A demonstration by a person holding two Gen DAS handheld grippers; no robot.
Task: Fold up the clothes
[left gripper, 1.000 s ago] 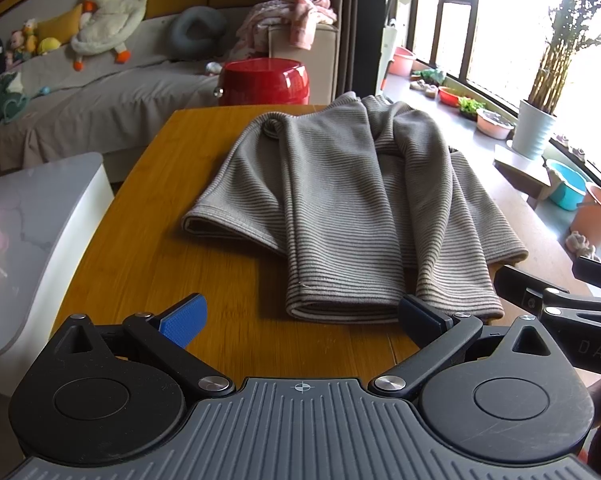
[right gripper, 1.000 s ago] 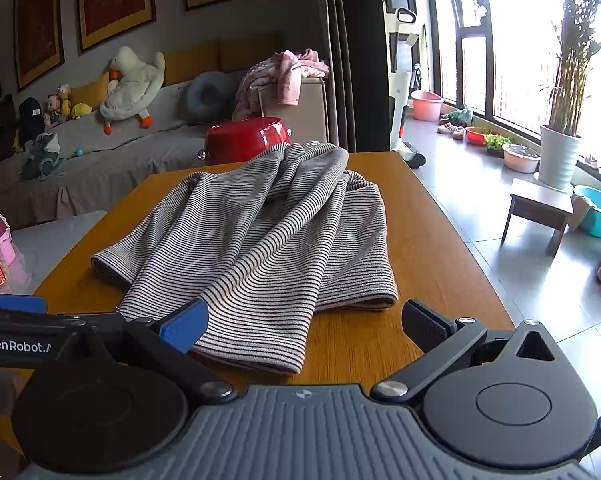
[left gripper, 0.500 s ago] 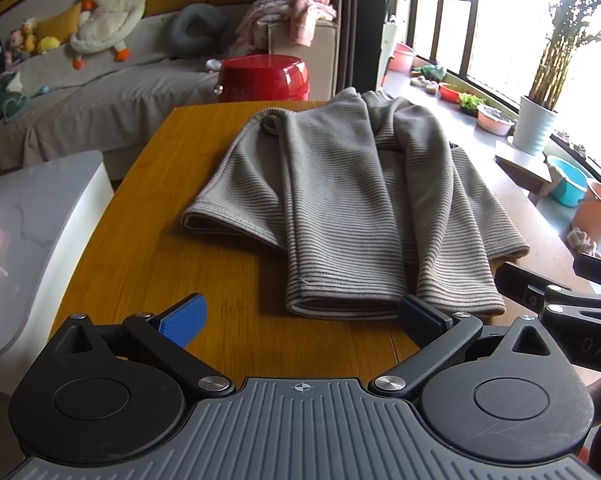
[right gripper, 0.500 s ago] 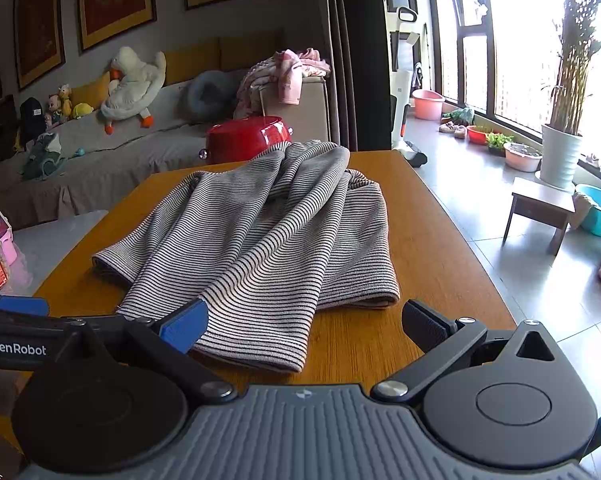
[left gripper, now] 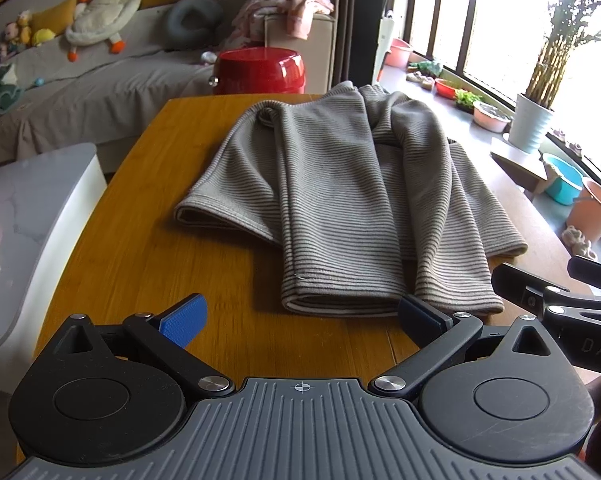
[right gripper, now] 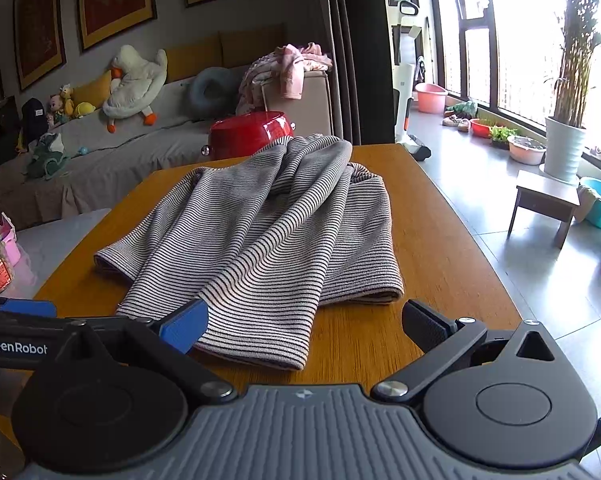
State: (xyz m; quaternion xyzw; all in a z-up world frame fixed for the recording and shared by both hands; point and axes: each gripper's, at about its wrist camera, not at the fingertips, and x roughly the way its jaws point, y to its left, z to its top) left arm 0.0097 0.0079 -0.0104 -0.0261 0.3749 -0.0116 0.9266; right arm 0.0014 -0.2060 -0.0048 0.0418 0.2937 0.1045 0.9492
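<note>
You have a striped sweater (left gripper: pixel 340 200) lying on the wooden table (left gripper: pixel 140 240), its body spread flat with both sleeves already laid lengthwise over it, cuffs pointing toward you at the near edge. Your left gripper (left gripper: pixel 300 316) hangs just short of the near cuffs with its fingers spread wide and nothing between them; your right gripper (right gripper: pixel 304 320) sits beside it, equally wide open and empty, its blue pad just above the cuff of the nearer sleeve without pinching it. To my eye the sleeve fold is done and you are lining up for the next fold, most likely bringing the hem end up toward the collar. For that you would push each gripper forward so one finger slides under the near edge of the cloth, one gripper at each side, close on all the layers together, then lift and carry them evenly toward the far end. Watch that the sleeves don't slide off the body as you lift.
</note>
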